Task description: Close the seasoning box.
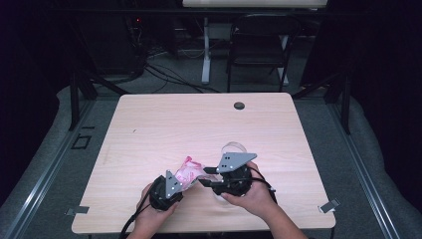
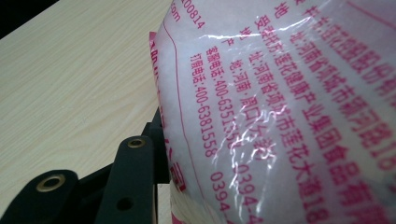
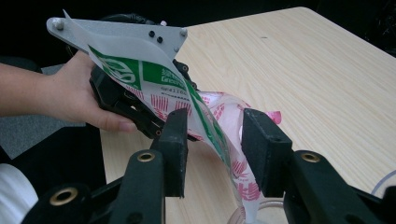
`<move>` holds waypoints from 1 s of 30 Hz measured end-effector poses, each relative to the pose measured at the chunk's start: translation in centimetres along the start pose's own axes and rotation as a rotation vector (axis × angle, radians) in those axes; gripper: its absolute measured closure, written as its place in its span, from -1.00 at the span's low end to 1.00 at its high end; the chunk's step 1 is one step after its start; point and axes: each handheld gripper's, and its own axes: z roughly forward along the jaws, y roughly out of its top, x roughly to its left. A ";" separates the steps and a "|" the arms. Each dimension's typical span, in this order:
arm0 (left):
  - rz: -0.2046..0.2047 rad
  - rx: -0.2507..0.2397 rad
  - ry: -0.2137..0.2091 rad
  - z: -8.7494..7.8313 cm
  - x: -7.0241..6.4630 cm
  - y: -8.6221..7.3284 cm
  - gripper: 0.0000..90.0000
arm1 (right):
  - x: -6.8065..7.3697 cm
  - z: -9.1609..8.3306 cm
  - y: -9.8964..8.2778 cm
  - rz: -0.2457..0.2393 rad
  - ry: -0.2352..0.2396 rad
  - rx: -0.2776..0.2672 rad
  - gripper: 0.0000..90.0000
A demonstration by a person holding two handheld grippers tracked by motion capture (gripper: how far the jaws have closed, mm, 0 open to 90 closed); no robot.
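Your left gripper [image 1: 180, 183] grips the bag [image 1: 188, 171], its printed film pressed against the jaw in the left gripper view. Bag [image 3: 205, 116] hangs above the table [image 1: 199, 124], between both grippers. Your right gripper [image 3: 212, 154] is released: jaws apart, bag edge between them, pads clear of it.

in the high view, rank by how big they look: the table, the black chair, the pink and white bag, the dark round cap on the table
1. table
2. black chair, though it stands farther from the camera, so it looks smaller than it is
3. pink and white bag
4. dark round cap
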 end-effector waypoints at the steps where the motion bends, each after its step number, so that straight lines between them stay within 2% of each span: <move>1: 0.001 0.000 0.000 0.0 0.0 0.0 0.32 | 0.0 0.0 0.0 -0.003 0.000 0.000 0.36; 9: -0.002 0.006 -0.004 -0.1 0.2 0.0 0.32 | 0.2 0.1 0.0 -0.012 0.014 0.003 0.38; 19: 0.018 0.014 0.046 -0.2 0.1 0.1 0.32 | 0.3 0.3 -0.1 -0.017 0.024 0.012 0.43; 25: 0.044 0.026 0.065 -0.3 0.1 0.1 0.33 | 0.3 0.4 -0.1 -0.020 0.027 0.014 0.48; 29: 0.039 0.018 0.071 -0.2 0.0 0.1 0.33 | 0.3 0.5 -0.2 -0.018 0.023 0.017 0.55; 30: 0.051 0.027 0.075 -0.3 0.1 0.1 0.33 | 0.3 0.5 -0.2 -0.016 0.024 0.018 0.58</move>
